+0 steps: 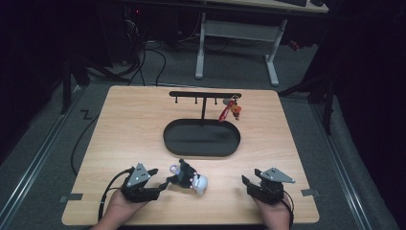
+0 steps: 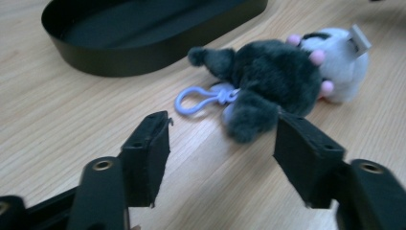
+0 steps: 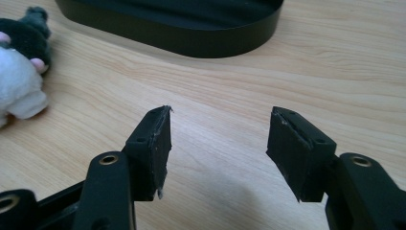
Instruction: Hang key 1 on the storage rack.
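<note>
Table (image 1: 124, 120): tray (image 1: 201, 138) at centre, rack (image 1: 205, 94) just behind it toward the far edge, keychain (image 1: 230, 109) hanging on the rack's right end. Plush (image 1: 189, 178) lies near the front edge, before the tray. Left gripper (image 1: 160, 178) just left of plush; right gripper (image 1: 251, 178) well right, near the front-right corner.

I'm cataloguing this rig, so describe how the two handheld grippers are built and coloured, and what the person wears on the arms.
Both the left gripper and right gripper are matte black, each topped by a grey three-cornered plate. Each has two flat rectangular black pads on arms with brass-coloured rivets. A black cable trails from each. No sleeves show on the forearms.
</note>
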`<state>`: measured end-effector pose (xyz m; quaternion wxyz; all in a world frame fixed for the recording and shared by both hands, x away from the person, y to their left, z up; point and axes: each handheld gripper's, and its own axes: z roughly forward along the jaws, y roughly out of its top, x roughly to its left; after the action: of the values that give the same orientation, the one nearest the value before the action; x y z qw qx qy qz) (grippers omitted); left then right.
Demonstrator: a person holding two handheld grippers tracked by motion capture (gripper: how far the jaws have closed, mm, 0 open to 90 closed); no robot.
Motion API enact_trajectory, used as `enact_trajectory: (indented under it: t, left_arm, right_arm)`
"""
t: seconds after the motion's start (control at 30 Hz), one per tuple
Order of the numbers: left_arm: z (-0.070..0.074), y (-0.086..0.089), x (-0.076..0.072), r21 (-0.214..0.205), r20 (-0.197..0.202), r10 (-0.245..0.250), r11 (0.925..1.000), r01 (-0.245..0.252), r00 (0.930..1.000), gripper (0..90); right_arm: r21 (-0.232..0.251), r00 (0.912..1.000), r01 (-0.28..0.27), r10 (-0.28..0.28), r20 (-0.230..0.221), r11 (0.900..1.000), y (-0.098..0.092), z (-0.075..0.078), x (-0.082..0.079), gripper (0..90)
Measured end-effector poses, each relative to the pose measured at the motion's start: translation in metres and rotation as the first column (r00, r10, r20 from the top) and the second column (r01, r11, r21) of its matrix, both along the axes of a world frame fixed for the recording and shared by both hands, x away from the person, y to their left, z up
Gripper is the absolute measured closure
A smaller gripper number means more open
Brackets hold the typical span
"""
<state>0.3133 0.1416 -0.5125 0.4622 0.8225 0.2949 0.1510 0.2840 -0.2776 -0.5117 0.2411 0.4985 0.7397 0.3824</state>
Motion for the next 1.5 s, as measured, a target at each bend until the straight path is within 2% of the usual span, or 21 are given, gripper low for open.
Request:
enact_trajectory:
  t: [0.07,0.13,0.17,0.2,0.27,0.33,0.4,0.53,0.83,1.03,1.1,1.17,1.23,1.3,1.33,1.4,1.5]
  left_arm:
    - [0.005,-0.001,-0.005,-0.039,0.040,0.010,0.9992,-0.009,0.9991,58.2]
    - [0.011,-0.003,-0.004,-0.063,0.058,0.048,0.9971,-0.044,0.9972,73.5]
    - [0.012,-0.004,-0.002,-0.062,0.059,0.072,0.9957,-0.068,0.9957,79.0]
    - [0.012,-0.007,0.001,-0.042,0.053,0.087,0.9955,-0.085,0.9948,84.7]
    - [0.008,-0.015,0.010,-0.007,0.015,0.107,0.9942,-0.107,0.9941,89.1]
    - [0.000,-0.026,0.017,0.037,-0.022,0.104,0.9939,-0.103,0.9943,89.7]
    - [-0.007,-0.038,0.017,0.060,-0.012,0.090,0.9942,-0.089,0.9959,89.6]
    - [-0.011,-0.058,0.015,0.067,-0.036,0.059,0.9961,-0.057,0.9976,89.6]
    - [-0.010,-0.115,0.015,0.103,-0.039,-0.016,0.9945,0.020,0.9991,89.6]
    - [-0.009,-0.153,0.015,0.105,-0.040,-0.065,0.9921,0.069,0.9971,89.7]
    - [-0.006,-0.155,0.016,0.084,-0.034,-0.045,0.9953,0.048,0.9984,87.8]
    - [-0.003,-0.150,0.016,0.068,-0.031,-0.031,0.9971,0.033,0.9990,86.9]
    - [0.001,-0.141,0.010,0.058,-0.029,-0.037,0.9976,0.039,0.9989,87.6]
    - [0.007,-0.132,-0.004,0.027,-0.054,-0.090,0.9955,0.091,0.9945,90.0]
    - [0.009,-0.129,-0.015,0.022,-0.048,-0.118,0.9926,0.119,0.9918,90.0]
    - [0.007,-0.129,-0.034,0.047,-0.039,-0.157,0.9862,0.159,0.9868,90.0]
    - [-0.005,-0.133,-0.043,0.065,-0.091,-0.178,0.9808,0.184,0.9799,90.0]
  right_arm:
    - [-0.018,0.9997,-0.022,0.022,-0.003,0.9996,0.002,-0.003,0.002,41.0]
    - [-0.019,0.9994,-0.031,0.030,-0.013,0.9994,0.002,-0.005,0.004,41.2]
    - [-0.002,0.9993,-0.027,0.027,-0.024,0.9996,0.002,-0.006,0.005,41.2]
    - [0.009,0.9991,-0.027,0.027,-0.032,0.9996,0.002,-0.006,0.005,41.3]
    - [0.017,0.9991,-0.026,0.027,-0.033,0.9995,0.004,-0.006,0.005,41.3]
    - [0.006,0.9991,-0.035,0.035,-0.022,0.9994,0.005,-0.004,0.005,41.3]
    - [0.016,0.9991,-0.032,0.033,-0.026,0.9994,0.005,-0.003,0.004,41.4]
    - [0.016,0.9985,-0.043,0.043,-0.033,0.9990,0.005,-0.004,0.005,41.4]
    - [0.022,0.9989,-0.033,0.034,-0.032,0.9992,0.001,-0.004,0.004,41.6]
    - [0.045,0.9993,-0.005,0.007,-0.036,0.9990,-0.009,-0.004,0.004,41.8]
    - [0.052,0.9994,0.000,0.002,-0.035,0.9987,-0.012,-0.005,0.003,41.8]
    - [0.058,0.9994,0.006,-0.004,-0.035,0.9983,-0.014,-0.005,0.003,41.8]
    - [0.056,0.9994,0.008,-0.006,-0.033,0.9984,-0.015,-0.005,0.003,41.8]
    - [0.058,0.9993,0.009,-0.007,-0.036,0.9983,-0.016,-0.005,0.002,41.8]
    - [0.057,0.9994,0.009,-0.007,-0.035,0.9983,-0.017,-0.005,0.002,41.9]
    - [0.059,0.9993,0.011,-0.009,-0.037,0.9982,-0.017,-0.005,0.002,41.9]
    - [0.063,0.9990,0.011,-0.009,-0.043,0.9979,-0.015,-0.006,0.004,42.0]
